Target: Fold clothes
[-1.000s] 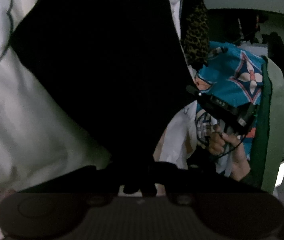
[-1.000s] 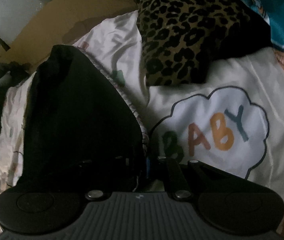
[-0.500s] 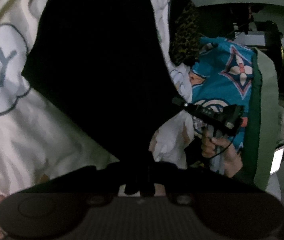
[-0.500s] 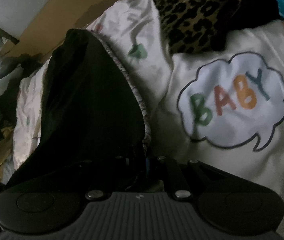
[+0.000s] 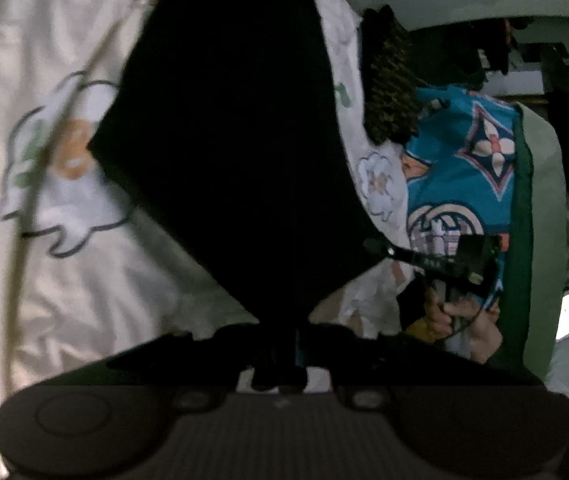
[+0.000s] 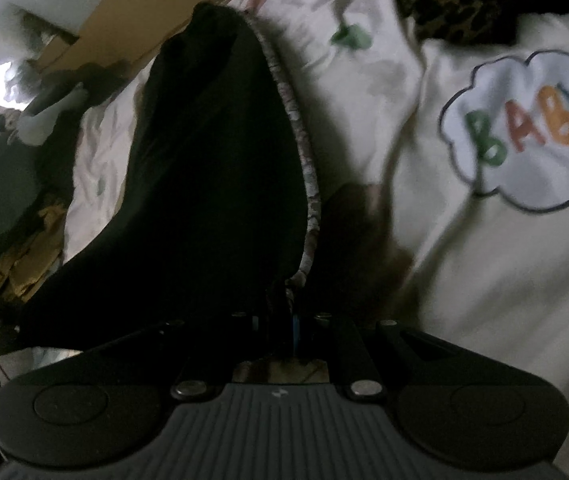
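The black garment (image 5: 236, 152) is so dark that no folds or seams can be made out, and its top is cut off in the left view. It is pinched by the left gripper (image 5: 280, 344) and the right gripper (image 6: 284, 320), and is held above a white sheet (image 6: 484, 260) printed "BABY". A leopard cushion (image 6: 456, 4) is partly cut off.

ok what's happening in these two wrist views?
A person is folding a black garment over a white "BABY" print sheet. The left gripper and right gripper are each shut on an edge of it, holding it up off the sheet. A leopard-print item lies beyond.
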Available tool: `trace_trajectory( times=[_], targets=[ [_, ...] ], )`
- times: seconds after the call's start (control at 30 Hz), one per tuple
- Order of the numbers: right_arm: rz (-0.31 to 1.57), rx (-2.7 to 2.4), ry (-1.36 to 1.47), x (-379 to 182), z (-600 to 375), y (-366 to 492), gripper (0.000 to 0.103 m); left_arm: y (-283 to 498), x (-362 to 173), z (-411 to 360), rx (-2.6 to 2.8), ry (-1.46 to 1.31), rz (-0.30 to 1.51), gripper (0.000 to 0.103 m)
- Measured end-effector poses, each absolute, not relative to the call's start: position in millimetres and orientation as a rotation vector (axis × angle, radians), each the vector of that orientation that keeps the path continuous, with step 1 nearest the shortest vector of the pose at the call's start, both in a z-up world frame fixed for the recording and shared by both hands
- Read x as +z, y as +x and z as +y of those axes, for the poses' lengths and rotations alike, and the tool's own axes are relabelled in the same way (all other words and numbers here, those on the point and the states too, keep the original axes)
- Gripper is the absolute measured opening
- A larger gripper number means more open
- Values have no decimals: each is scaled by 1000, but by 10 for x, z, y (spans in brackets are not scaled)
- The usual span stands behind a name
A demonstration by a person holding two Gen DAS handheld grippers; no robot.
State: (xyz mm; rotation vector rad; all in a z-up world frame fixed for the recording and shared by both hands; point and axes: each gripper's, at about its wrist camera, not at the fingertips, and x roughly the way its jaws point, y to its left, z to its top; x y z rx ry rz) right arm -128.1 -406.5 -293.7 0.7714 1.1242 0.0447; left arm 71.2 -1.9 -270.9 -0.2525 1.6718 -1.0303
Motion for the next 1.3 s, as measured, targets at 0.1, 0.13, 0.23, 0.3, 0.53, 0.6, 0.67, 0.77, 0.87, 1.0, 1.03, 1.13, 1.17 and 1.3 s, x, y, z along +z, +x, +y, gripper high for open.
trace_trajectory(
  times=[0.1, 0.13, 0.23, 0.3, 0.53, 0.6, 0.67, 0.77, 0.87, 1.0, 1.03, 1.13, 1.17, 1.3],
  targets=[
    [1144, 75, 775, -2944, -3952, -1287, 8, 727, -2738, 136, -999, -251, 1671, 8],
    [1151, 84, 776, -2947, -3915, -1288, 8, 731, -2746, 185, -991, -249, 1671, 8],
    [1172, 116, 775, -2956, -3786, -1277, 8, 740, -2739, 292, -976, -252, 1668, 8],
    [1185, 139, 771, -2961, -3701, -1264, 8, 753, -2725, 347, -970, -256, 1665, 8],
    [1216, 210, 759, -2959, -3480, -1184, 8, 873, -2541, 597, -965, -255, 1636, 8],
    [1221, 224, 759, -2955, -3427, -1158, 8, 877, -2503, 606, -967, -250, 1629, 8],
    [1219, 234, 752, -2937, -3386, -1133, 8, 889, -2484, 611, -972, -245, 1624, 8],
    [1216, 242, 736, -2909, -3352, -1128, 8, 888, -2543, 620, -972, -241, 1620, 8],
    [1221, 215, 711, -2914, -3392, -1154, 8, 831, -2681, 614, -954, -219, 1635, 8],
    [1245, 180, 705, -2980, -3498, -1234, 7, 707, -2883, 571, -950, -185, 1663, 8],
    [1249, 173, 705, -2996, -3517, -1250, 7, 684, -2928, 555, -949, -179, 1666, 8],
    [1254, 167, 687, -3012, -3522, -1268, 7, 626, -3056, 507, -938, -169, 1669, 8],
    [1254, 169, 681, -3013, -3517, -1270, 7, 606, -3091, 498, -932, -163, 1668, 8],
    [1264, 168, 668, -3054, -3522, -1299, 7, 539, -3235, 519, -899, -146, 1672, 8]
  ],
)
